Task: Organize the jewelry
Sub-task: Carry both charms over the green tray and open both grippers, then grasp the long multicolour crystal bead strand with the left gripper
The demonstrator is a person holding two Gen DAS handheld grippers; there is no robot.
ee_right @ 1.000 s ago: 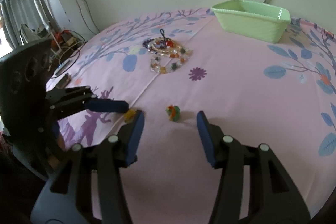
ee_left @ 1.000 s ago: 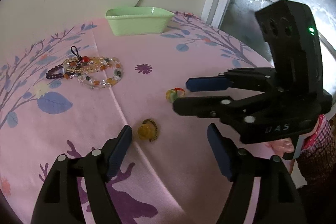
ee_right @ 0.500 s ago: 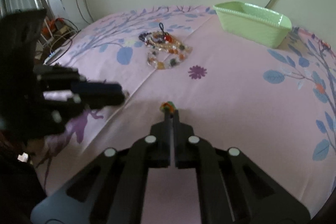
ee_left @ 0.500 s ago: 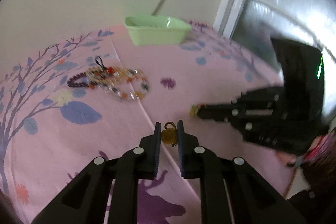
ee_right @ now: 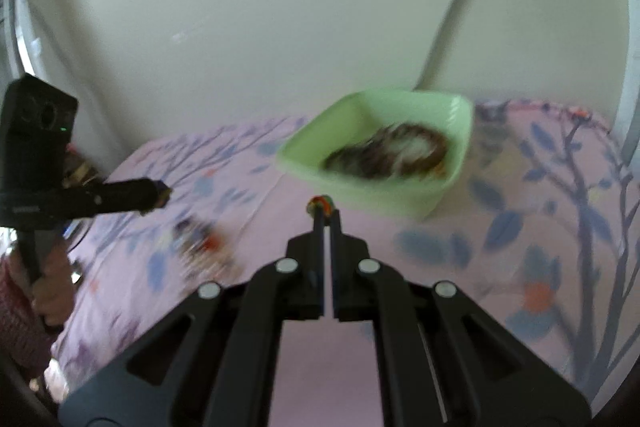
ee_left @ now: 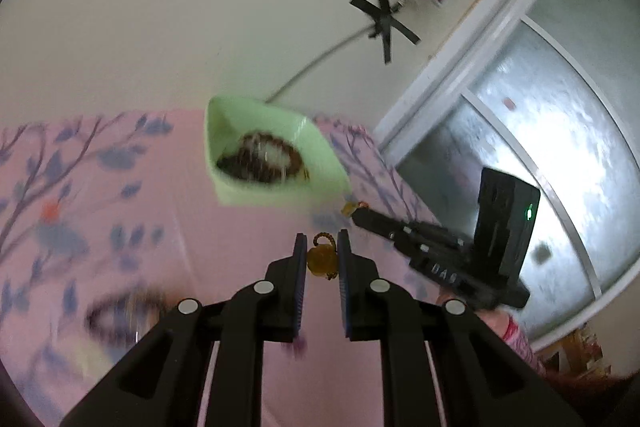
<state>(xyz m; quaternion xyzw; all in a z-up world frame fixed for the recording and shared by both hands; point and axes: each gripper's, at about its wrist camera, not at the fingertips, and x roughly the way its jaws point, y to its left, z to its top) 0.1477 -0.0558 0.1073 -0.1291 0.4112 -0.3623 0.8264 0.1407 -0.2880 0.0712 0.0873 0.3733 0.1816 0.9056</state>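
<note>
My left gripper (ee_left: 322, 253) is shut on a yellow amber charm (ee_left: 321, 259) with a small cord loop, held above the pink cloth. My right gripper (ee_right: 327, 217) is shut on a small green and orange charm (ee_right: 320, 204), close in front of the green tray (ee_right: 400, 199). The green tray (ee_left: 224, 147) holds dark beaded jewelry (ee_left: 262, 163), also visible in the right wrist view (ee_right: 392, 151). The right gripper shows in the left wrist view (ee_left: 356, 213), the left gripper in the right wrist view (ee_right: 162, 193). Both views are blurred by motion.
A pile of bead bracelets (ee_right: 200, 243) lies on the pink flowered tablecloth (ee_right: 540, 227), also blurred in the left wrist view (ee_left: 120, 311). A wall stands behind the tray, with a window (ee_left: 560, 147) at the right and a taped cable (ee_left: 384, 17).
Both grippers closed on their charms, lifted them off the cloth and moved toward the green tray, which now looks much closer. The bracelet pile has fallen behind.
</note>
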